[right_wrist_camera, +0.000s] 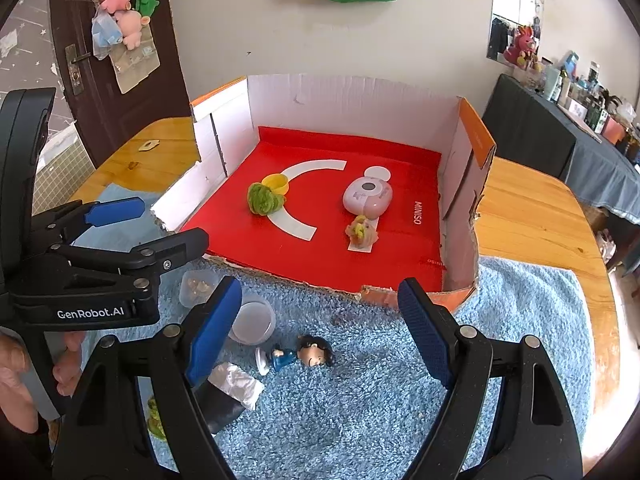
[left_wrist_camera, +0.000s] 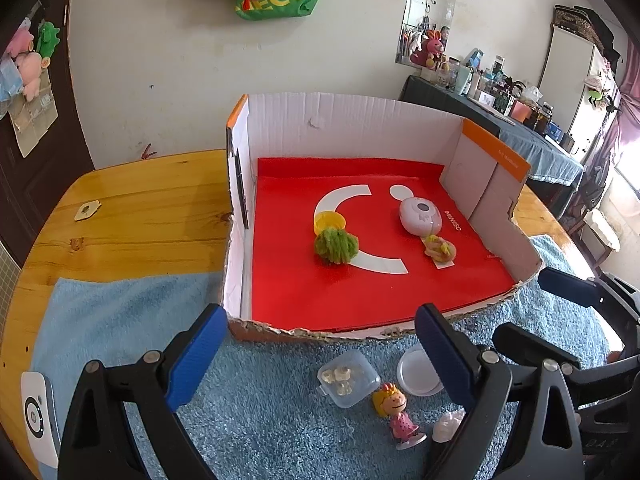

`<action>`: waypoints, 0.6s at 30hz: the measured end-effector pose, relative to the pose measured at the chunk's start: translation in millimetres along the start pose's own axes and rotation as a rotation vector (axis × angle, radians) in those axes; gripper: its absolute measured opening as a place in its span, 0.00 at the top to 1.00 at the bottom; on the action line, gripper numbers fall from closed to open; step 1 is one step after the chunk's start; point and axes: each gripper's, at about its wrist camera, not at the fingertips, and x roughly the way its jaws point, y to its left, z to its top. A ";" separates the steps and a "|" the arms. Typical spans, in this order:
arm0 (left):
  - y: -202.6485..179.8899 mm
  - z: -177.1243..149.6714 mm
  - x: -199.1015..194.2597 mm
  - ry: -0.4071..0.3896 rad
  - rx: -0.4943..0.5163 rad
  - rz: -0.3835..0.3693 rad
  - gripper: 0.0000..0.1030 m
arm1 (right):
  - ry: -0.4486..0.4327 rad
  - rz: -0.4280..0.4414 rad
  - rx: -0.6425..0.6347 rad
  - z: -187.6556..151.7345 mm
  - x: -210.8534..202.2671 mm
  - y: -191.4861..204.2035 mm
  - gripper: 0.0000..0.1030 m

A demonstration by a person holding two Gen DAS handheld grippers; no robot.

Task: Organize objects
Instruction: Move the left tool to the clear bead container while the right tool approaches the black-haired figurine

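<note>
Both grippers, left gripper [left_wrist_camera: 320, 354] and right gripper [right_wrist_camera: 320, 330], hover with fingers apart, holding nothing. Inside the cardboard box [left_wrist_camera: 492, 160] sit four items; in front of it two figurines [left_wrist_camera: 398, 416] [right_wrist_camera: 298, 354] and small containers [left_wrist_camera: 348, 378] still wait.

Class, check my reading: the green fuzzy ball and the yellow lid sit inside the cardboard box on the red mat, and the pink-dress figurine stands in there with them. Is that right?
Not quite. The pink-dress figurine stands outside the cardboard box, on the blue towel in front of it, as the left wrist view shows. The green fuzzy ball and yellow lid are indeed inside, on the red mat.
</note>
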 end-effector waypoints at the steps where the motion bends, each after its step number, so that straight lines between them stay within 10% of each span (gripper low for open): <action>1: 0.3 0.7 0.5 0.000 0.000 0.001 0.06 | 0.001 0.001 0.000 -0.3 -0.1 0.2 0.22; 18: -1.8 -10.6 0.5 0.010 0.000 0.001 0.06 | 0.009 0.016 0.019 -9.7 -1.9 -2.6 0.22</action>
